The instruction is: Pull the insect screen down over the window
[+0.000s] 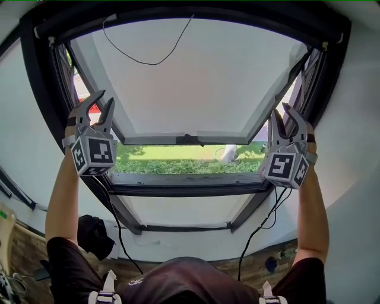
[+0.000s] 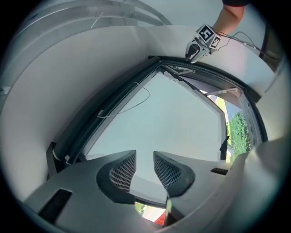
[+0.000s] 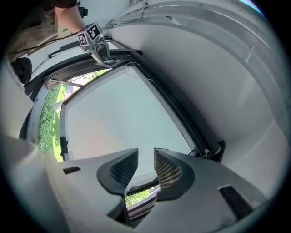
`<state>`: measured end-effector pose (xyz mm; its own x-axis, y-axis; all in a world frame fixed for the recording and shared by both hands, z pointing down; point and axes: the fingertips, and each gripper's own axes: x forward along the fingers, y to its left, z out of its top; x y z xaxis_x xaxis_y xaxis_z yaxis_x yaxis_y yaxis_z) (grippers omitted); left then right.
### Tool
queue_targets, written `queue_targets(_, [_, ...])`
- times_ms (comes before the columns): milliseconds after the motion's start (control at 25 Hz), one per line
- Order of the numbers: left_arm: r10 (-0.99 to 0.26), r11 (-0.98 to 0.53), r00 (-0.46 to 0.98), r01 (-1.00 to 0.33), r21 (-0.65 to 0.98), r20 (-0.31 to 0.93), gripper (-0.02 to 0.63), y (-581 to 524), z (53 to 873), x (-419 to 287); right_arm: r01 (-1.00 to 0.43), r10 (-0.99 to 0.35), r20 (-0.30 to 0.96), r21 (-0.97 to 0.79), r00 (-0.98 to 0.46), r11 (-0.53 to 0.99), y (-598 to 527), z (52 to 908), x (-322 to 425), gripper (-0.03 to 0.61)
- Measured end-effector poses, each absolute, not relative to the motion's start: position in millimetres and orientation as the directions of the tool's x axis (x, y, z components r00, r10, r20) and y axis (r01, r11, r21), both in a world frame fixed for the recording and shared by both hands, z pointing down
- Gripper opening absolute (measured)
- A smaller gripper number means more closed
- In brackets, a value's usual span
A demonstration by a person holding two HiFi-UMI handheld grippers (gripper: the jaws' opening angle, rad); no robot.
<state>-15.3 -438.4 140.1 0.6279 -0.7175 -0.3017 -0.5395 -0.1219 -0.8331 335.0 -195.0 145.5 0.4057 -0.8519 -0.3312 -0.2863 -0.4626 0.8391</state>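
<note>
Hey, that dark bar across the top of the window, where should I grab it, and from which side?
Probably near its two ends, left gripper on one, right gripper on the other, coming up from below to pinch its lower edge. The dark bar spans the full width of the window, so spread holds should keep it level. Avoid the cord looping beneath.

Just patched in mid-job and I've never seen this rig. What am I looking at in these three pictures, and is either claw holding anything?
There is no robot arm: a person holds a two-jaw gripper in each hand. The head view looks from the person's head. It shows the left gripper and right gripper beside a roof window, its pane tilted open and greenery outside. A thin cord loops near the top. The other two pictures come from cameras on each gripper, looking along its jaws. Both pairs stand apart, holding nothing.
</note>
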Motion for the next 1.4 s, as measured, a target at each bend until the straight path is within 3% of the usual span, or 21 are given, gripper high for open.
queue_targets(360, [-0.711, 0.144, 0.576, -0.442, -0.885, -0.404, 0.133, -445, 42, -33, -0.206, -0.828, -0.353, 0.856, 0.437, -0.474, -196, 69, 343, 0.132])
queue_targets(600, [-0.703, 0.206, 0.575, -0.401, -0.893, -0.420, 0.149, -434, -4, -23, -0.146, -0.809, -0.376, 0.864, 0.452, -0.482, -196, 15, 347, 0.132])
queue_targets(840, [-0.788, 0.167, 0.515, -0.347, -0.923, -0.337, 0.161, -467, -27, -26, -0.028, -0.782, -0.400, 0.883, 0.478, -0.469, -200, -30, 351, 0.141])
queue_targets(1400, [-0.869, 0.118, 0.453, -0.200, -0.973, -0.199, 0.161, -501, -27, -26, -0.067, -0.790, -0.300, 0.917, 0.535, -0.393, -229, -44, 386, 0.156])
